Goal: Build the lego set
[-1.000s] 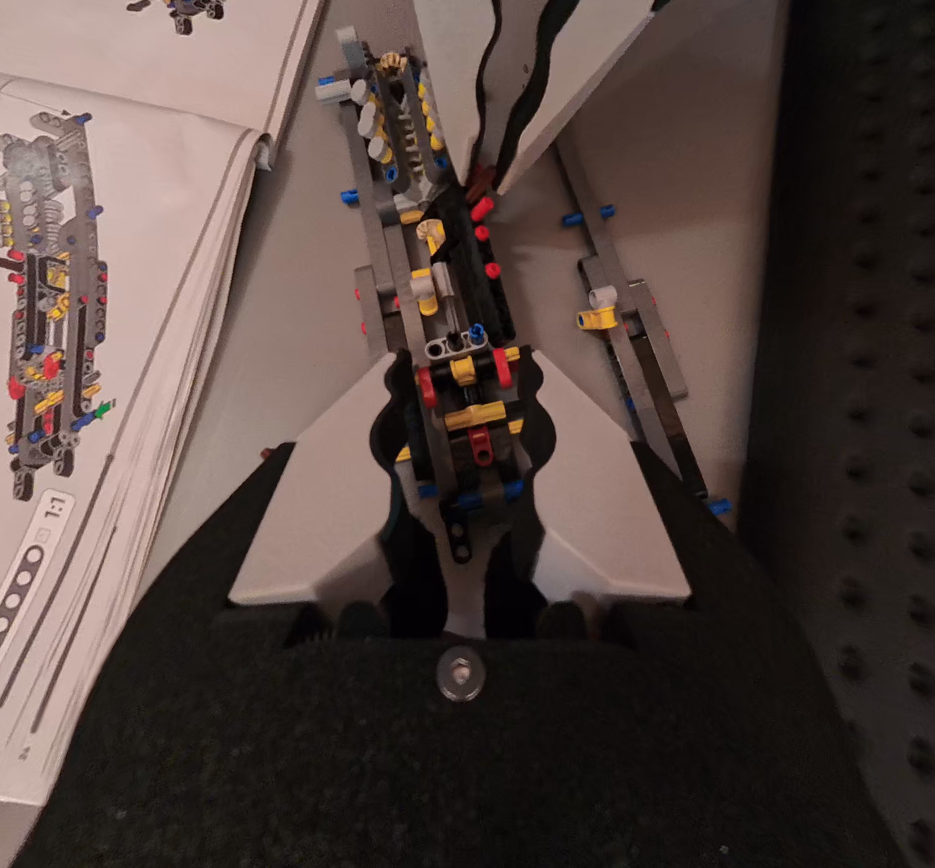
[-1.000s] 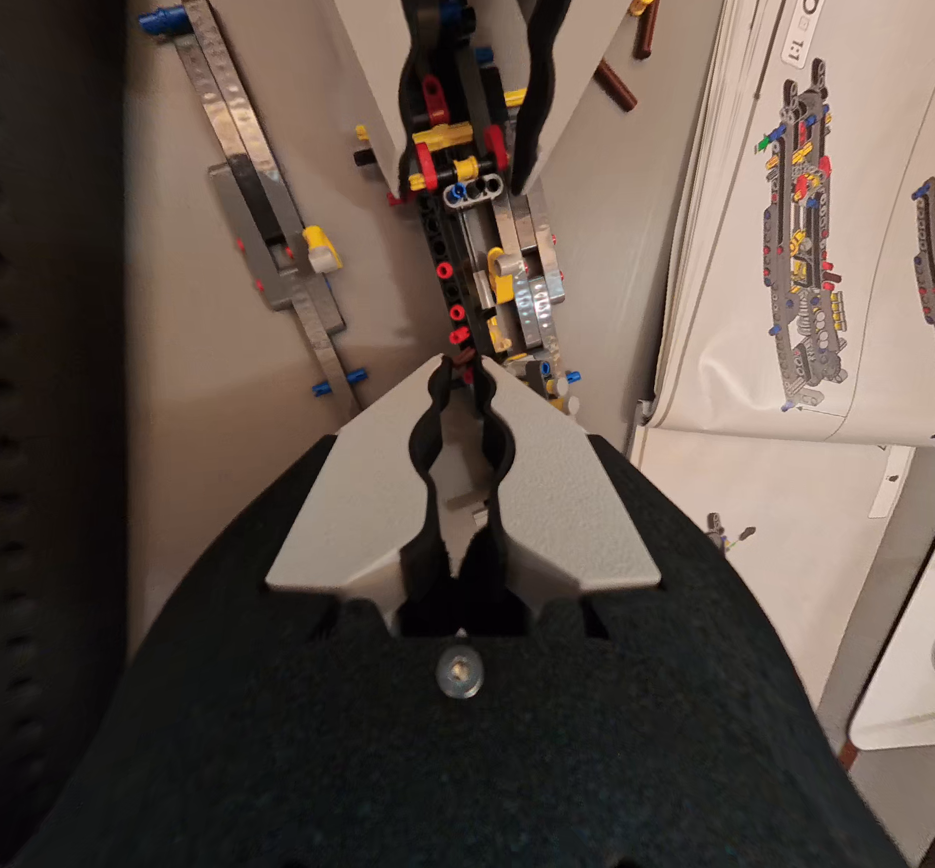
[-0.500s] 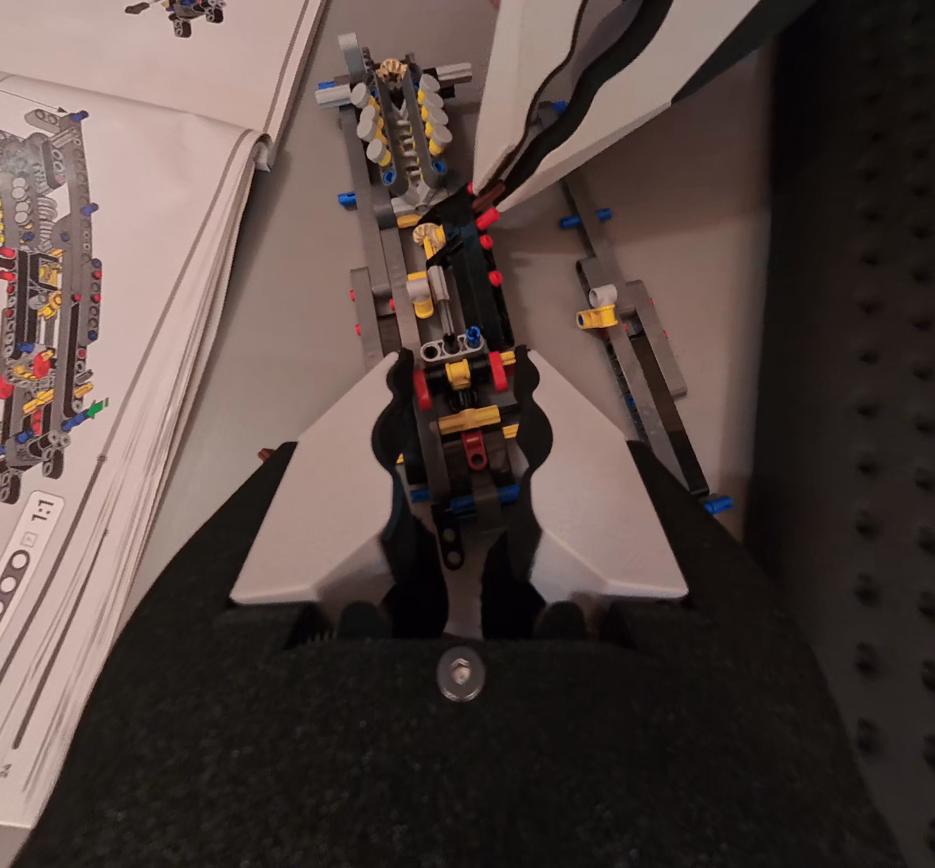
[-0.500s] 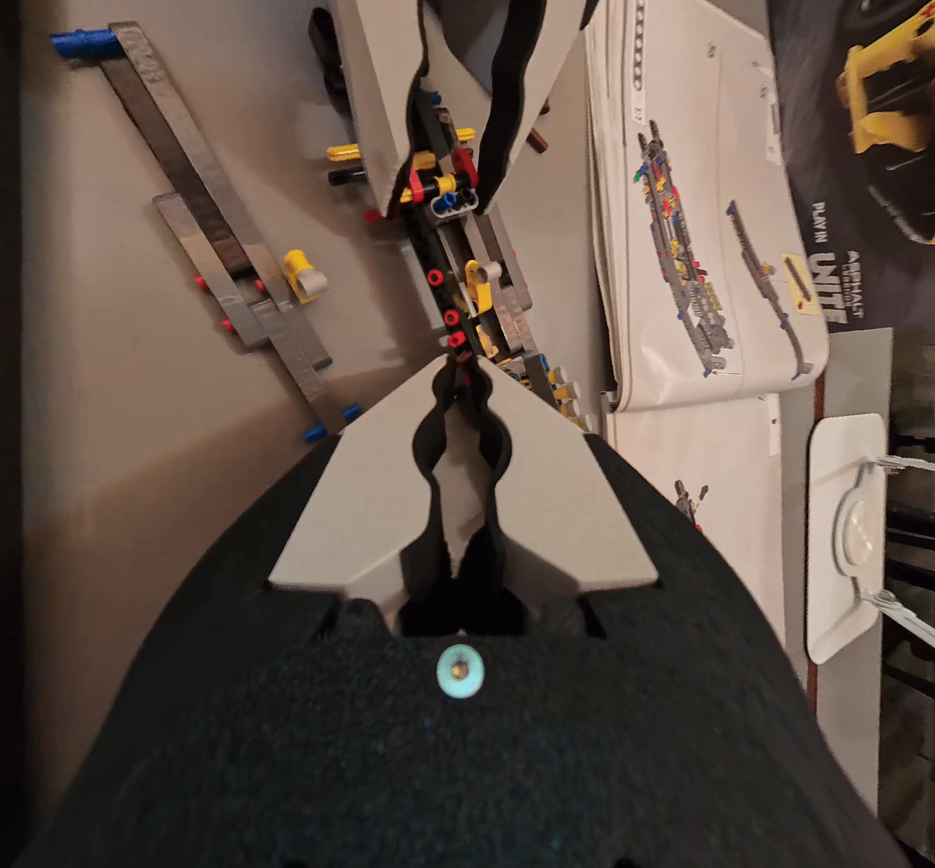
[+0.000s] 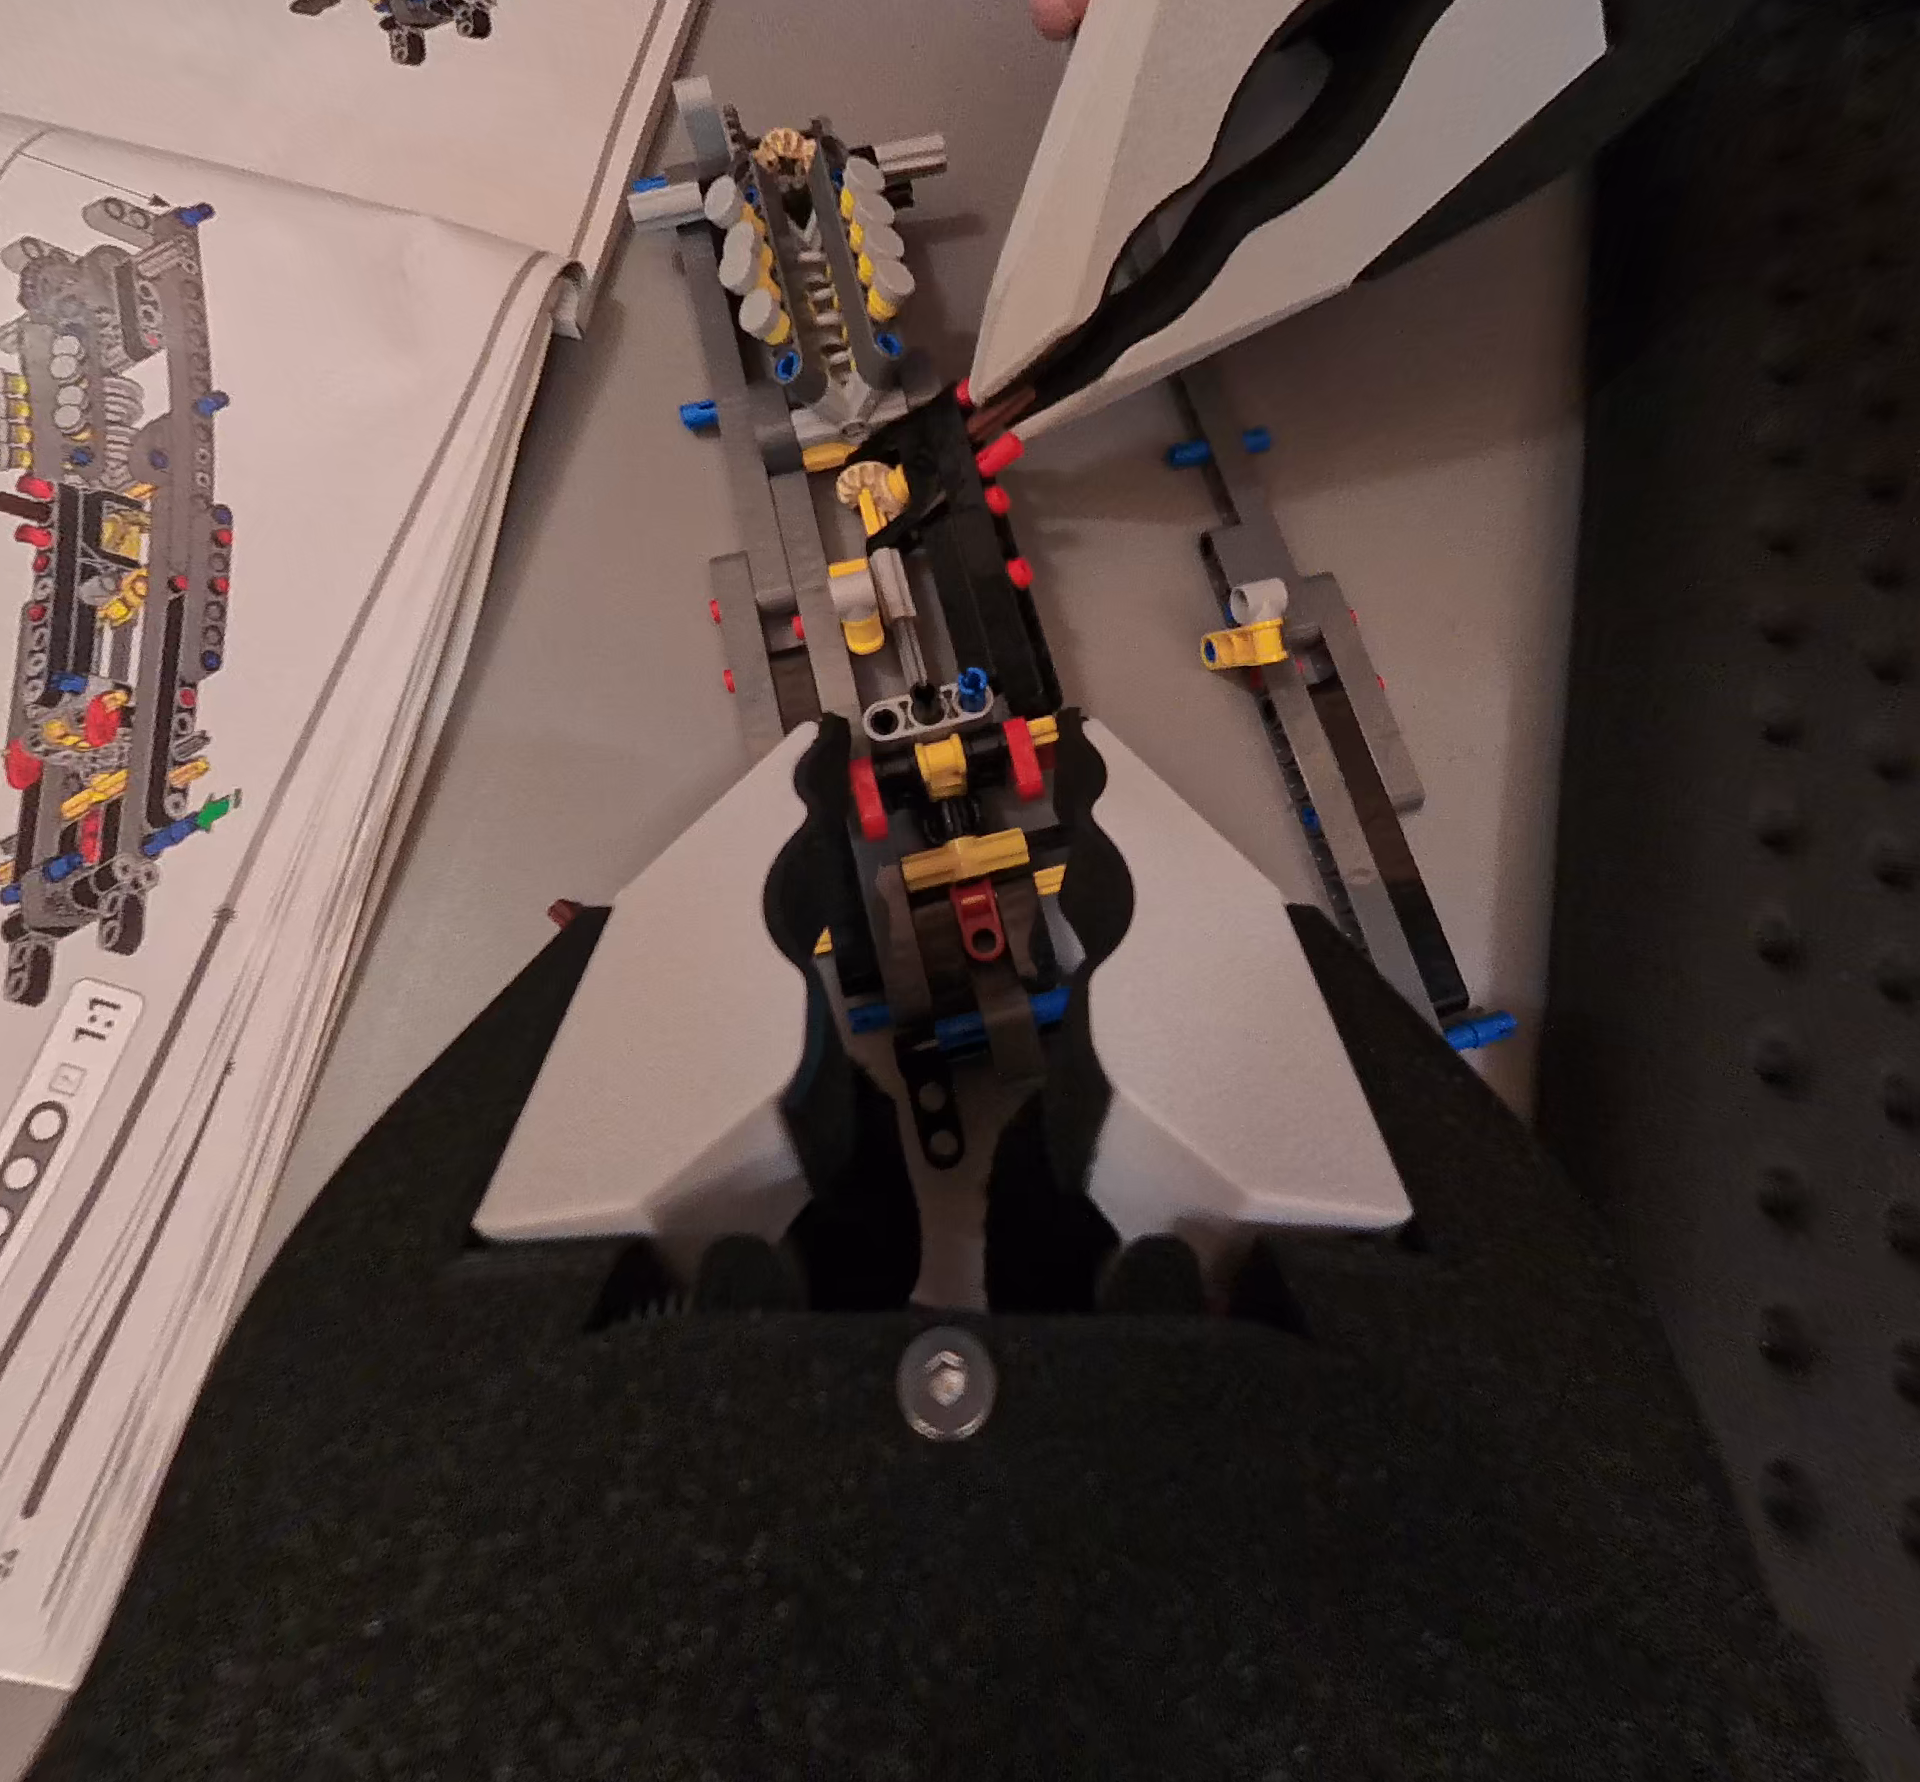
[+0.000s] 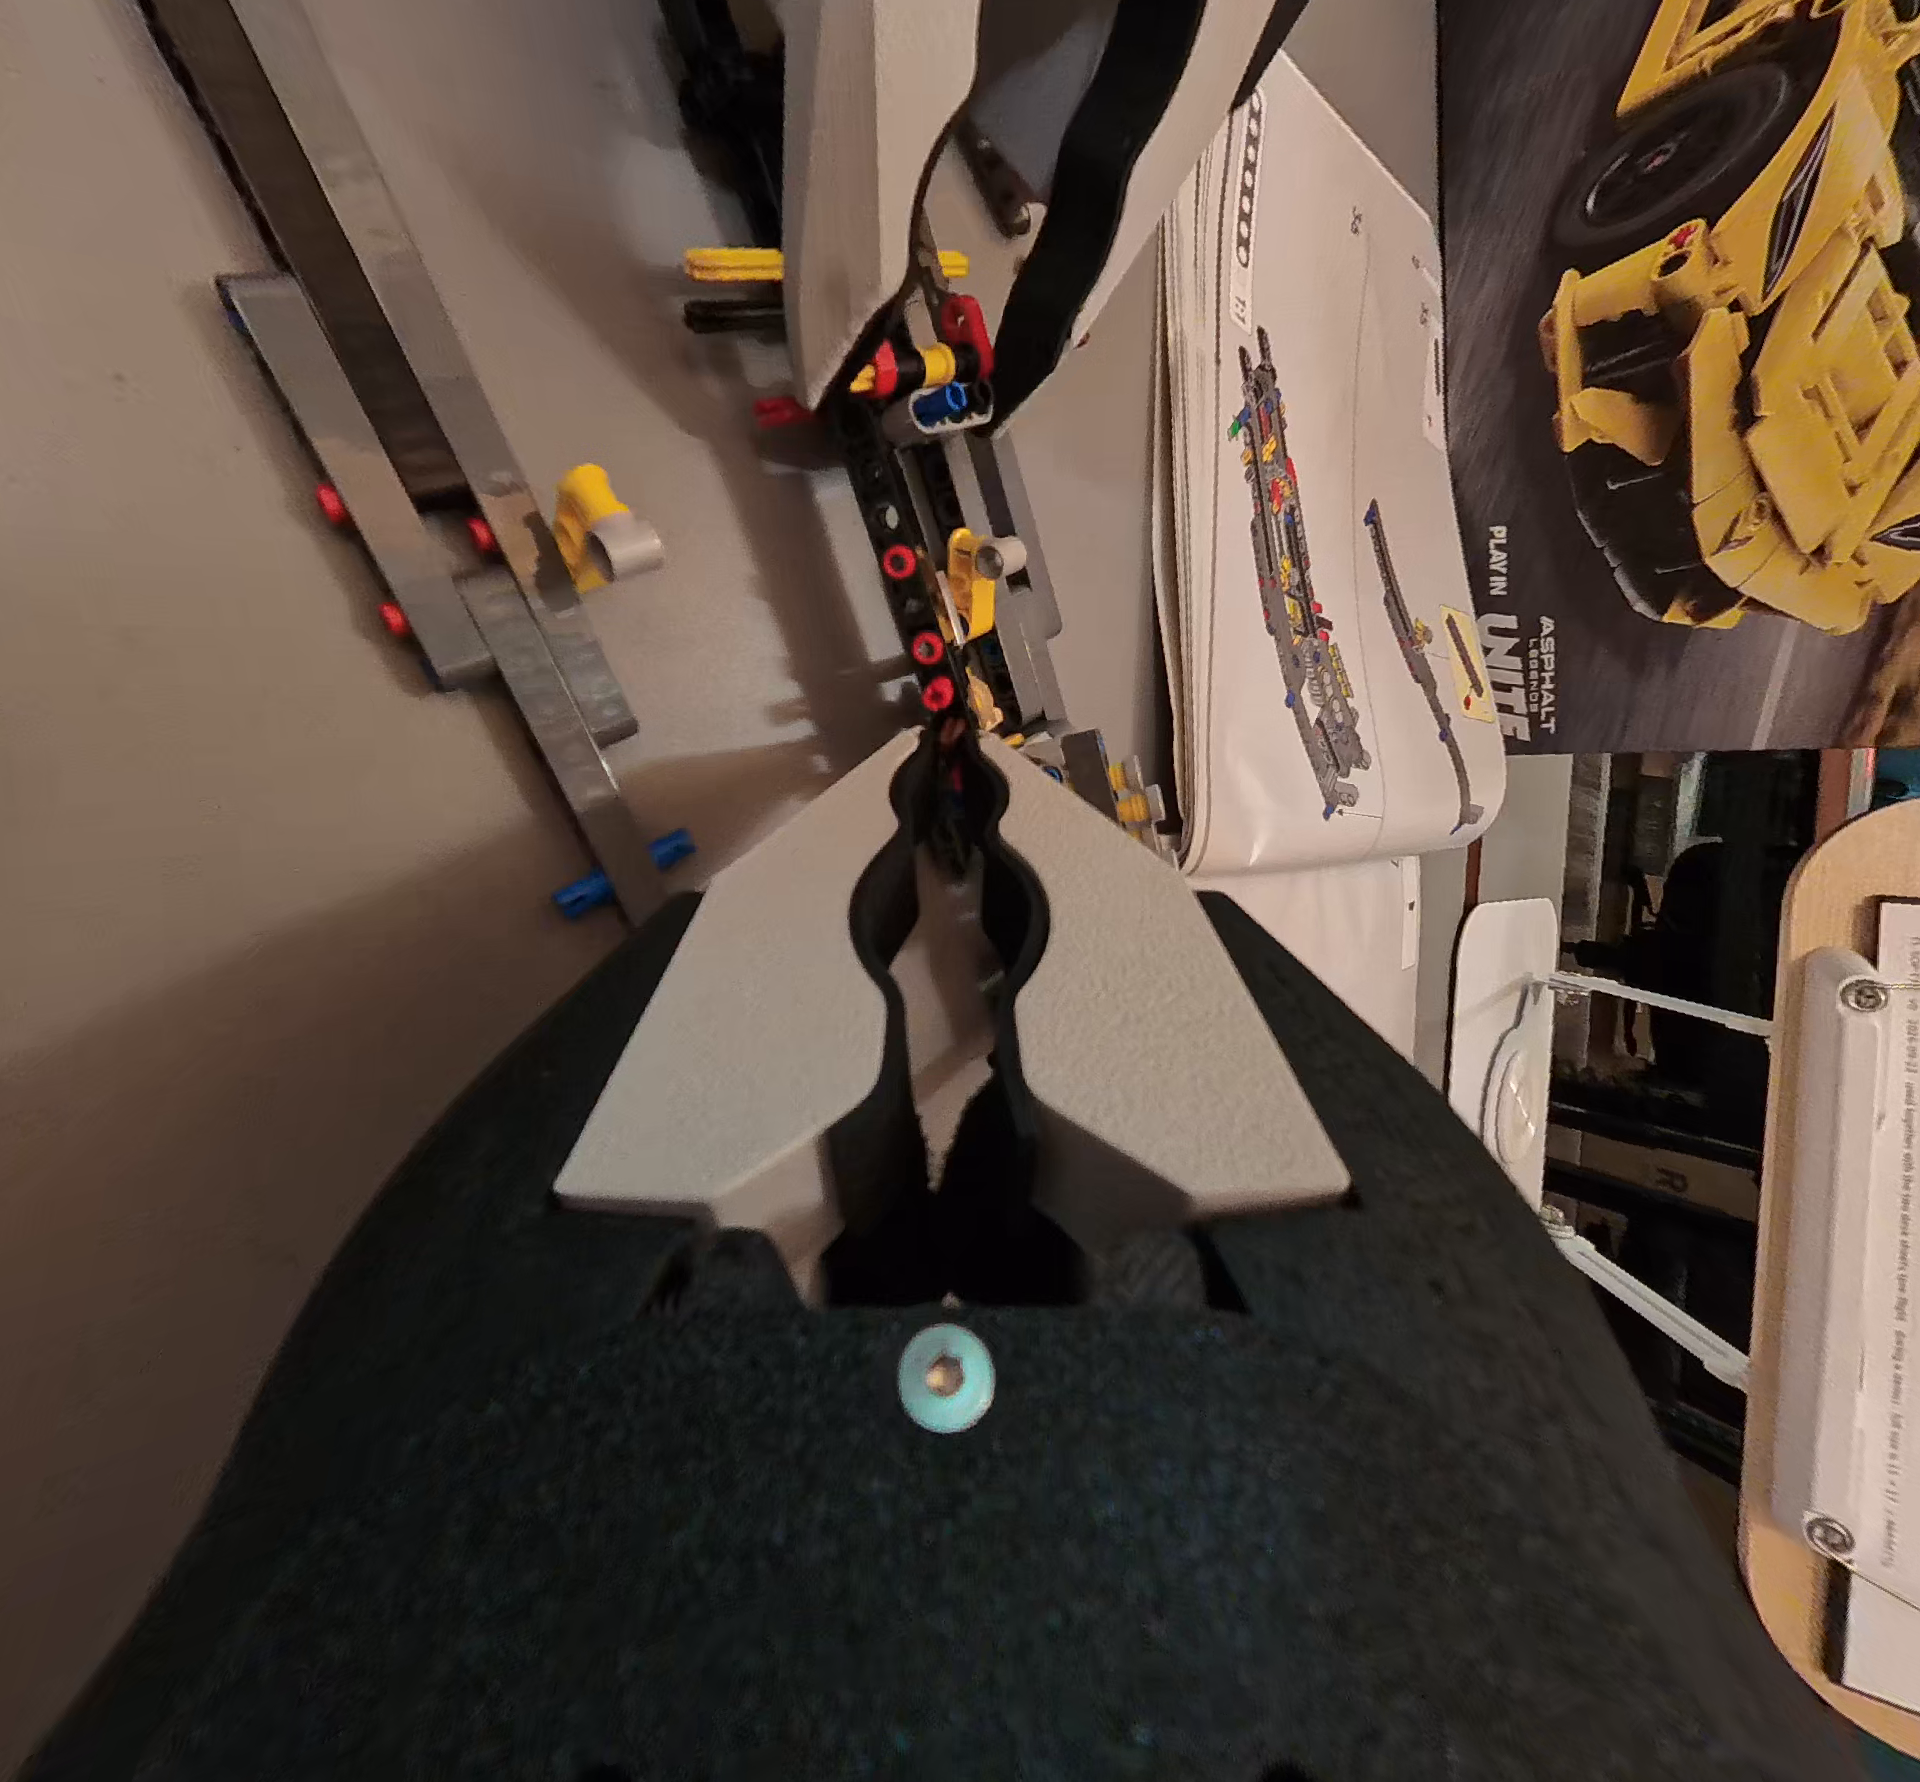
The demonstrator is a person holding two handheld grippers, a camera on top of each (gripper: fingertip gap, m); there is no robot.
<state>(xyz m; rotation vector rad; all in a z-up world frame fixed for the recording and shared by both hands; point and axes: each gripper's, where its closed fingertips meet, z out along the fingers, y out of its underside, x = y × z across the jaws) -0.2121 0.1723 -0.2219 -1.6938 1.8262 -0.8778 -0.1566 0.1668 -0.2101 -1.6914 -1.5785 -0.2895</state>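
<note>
**A:** In the middle of the left wrist view, the chassis (image 5: 883, 537) lies on the counter (image 5: 582, 589) with its long axis running straight away from the left gripper (image 5: 951, 745). Those jaws are clamped around its near end.

**B:** Yep, and the right gripper (image 5: 987, 402) comes in from the upper right of the frame. Its jaws look pinched together on a small brown pin (image 5: 1003, 407), tip right against the black side beam with the red pins.

**A:** So the right one's nearer the spot that matters, I'd say. The pin needs to go in across the long axis, sideways into the beam.

**B:** The spare side rail (image 5: 1320, 745) sits parallel at the right, untouched. The instruction booklet (image 5: 312, 537) is at the left.
</note>
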